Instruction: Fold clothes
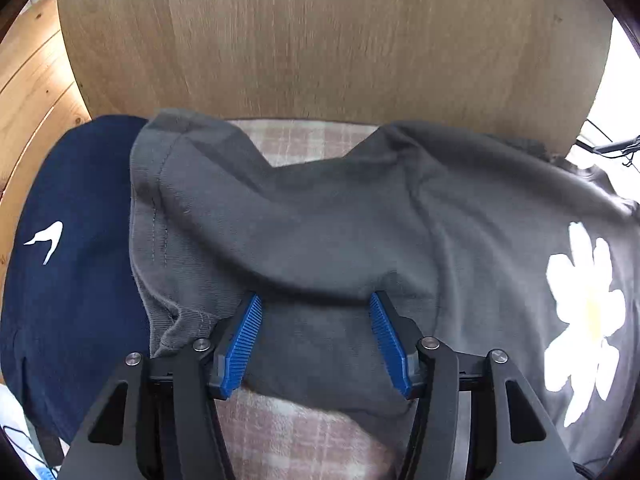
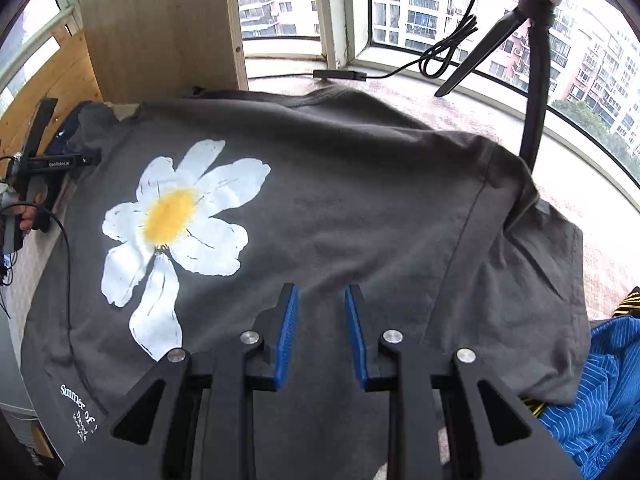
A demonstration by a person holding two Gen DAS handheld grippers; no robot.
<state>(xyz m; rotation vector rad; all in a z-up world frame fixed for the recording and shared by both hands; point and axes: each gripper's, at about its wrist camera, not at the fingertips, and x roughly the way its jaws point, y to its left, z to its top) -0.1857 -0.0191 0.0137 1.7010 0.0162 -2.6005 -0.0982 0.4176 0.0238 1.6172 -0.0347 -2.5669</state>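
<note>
The grey T-shirt lies spread on a checked cloth, its daisy print up, with "Summer of" printed near its hem. Left of it lies a navy garment; right, a blue striped one. Both the left gripper and right gripper hover over the shirt, jaws apart, holding nothing.

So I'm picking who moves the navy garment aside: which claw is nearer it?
Left. The left claw is over grey fabric right beside the navy garment; the right claw sits beyond the daisy.
</note>
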